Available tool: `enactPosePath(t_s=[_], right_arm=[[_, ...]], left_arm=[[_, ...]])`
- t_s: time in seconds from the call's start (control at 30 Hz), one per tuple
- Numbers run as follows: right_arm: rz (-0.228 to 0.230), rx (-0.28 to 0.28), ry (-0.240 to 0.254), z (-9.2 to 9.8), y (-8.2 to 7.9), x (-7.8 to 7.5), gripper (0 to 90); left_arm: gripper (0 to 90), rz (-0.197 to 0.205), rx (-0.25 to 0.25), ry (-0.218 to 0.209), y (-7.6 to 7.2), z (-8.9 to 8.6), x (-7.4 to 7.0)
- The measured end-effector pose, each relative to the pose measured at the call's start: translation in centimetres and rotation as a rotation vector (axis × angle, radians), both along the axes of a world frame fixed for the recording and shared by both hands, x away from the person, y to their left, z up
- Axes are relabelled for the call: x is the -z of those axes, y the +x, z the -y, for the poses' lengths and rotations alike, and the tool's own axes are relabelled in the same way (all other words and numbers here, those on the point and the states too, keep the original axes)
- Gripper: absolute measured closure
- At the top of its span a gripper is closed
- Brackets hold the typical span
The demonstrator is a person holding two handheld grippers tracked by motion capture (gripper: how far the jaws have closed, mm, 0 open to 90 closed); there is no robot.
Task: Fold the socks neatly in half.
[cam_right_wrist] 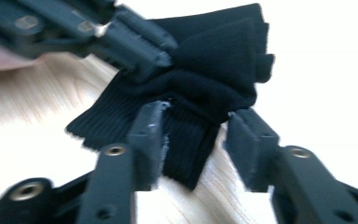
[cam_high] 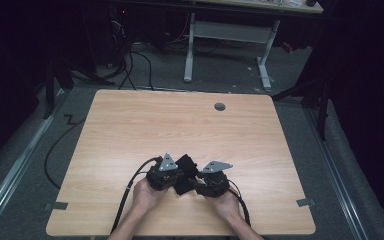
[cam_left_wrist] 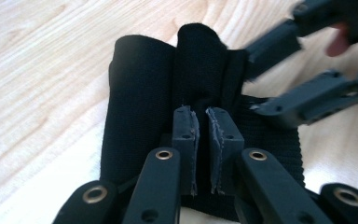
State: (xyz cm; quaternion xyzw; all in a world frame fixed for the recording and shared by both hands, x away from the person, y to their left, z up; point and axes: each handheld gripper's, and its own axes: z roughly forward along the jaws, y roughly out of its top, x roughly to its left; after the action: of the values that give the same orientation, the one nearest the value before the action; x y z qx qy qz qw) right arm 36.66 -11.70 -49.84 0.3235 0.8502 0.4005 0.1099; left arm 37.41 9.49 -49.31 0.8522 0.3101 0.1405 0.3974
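Between the two tools lies a black ribbed knit cloth (cam_left_wrist: 144, 107), bunched on the pale wooden table (cam_high: 130, 125). Left tool (cam_left_wrist: 203, 126) pinches a fold, nearly pressed together; right tool (cam_right_wrist: 196, 135) stands spread around the cloth's edge, seemingly not yet gripping. Folding looks under way; next, the right must clamp. No writing is legible.

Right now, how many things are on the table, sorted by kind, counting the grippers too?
Black knitted cloth items: 1, bunched between the grippers; whether it is more than one piece I cannot tell
Hand-held grippers: 2, left gripper pinched on the cloth, right gripper with jaws apart around it
Total: 3
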Motion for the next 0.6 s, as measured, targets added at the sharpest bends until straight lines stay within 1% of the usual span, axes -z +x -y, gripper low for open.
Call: enactPosePath(t_s=[0.07, 0.13, 0.2, 0.23, 0.3, 0.33, 0.4, 0.47, 0.5, 0.6], right_arm=[[0.01, -0.008, -0.015, -0.2, -0.1, -0.1, 64.4], [0.016, -0.015, -0.032, -0.5, 0.0, 0.0, 68.3], [0.019, -0.011, -0.051, -0.8, 0.1, 0.2, 68.6], [0.01, -0.005, -0.054, -0.9, 0.2, 0.2, 67.7], [-0.001, 0.004, -0.065, -1.0, 0.5, 0.1, 62.5], [0.0, 0.01, -0.068, -1.0, 0.6, 0.2, 60.2], [0.004, 0.022, -0.069, -0.9, 0.6, 0.2, 56.6], [0.018, 0.03, -0.076, -1.0, 0.5, 0.3, 54.5], [0.02, 0.034, -0.077, -1.0, 0.4, 0.3, 53.6], [0.02, 0.039, -0.071, -0.9, 0.4, 0.3, 52.9]], left_arm=[[82.5, -0.001, -0.001, 0.01, 0.3, 0.0, -0.2], [82.6, 0.01, 0.0, 0.021, 0.4, 0.1, -0.4], [82.6, 0.015, -0.002, 0.011, 0.3, -0.1, -0.8], [82.5, 0.022, 0.0, 0.008, 0.1, -0.2, -1.0], [82.4, 0.038, 0.01, -0.005, -0.4, -0.4, -1.6], [82.3, 0.048, 0.012, -0.009, -0.6, -0.4, -1.9], [82.2, 0.055, 0.018, -0.013, -1.2, -0.6, -2.4], [82.1, 0.058, 0.025, -0.001, -1.7, -0.5, -2.4], [82.1, 0.06, 0.03, 0.016, -2.0, -0.4, -2.3], [82.0, 0.058, 0.036, 0.042, -2.7, -0.1, -1.7]])
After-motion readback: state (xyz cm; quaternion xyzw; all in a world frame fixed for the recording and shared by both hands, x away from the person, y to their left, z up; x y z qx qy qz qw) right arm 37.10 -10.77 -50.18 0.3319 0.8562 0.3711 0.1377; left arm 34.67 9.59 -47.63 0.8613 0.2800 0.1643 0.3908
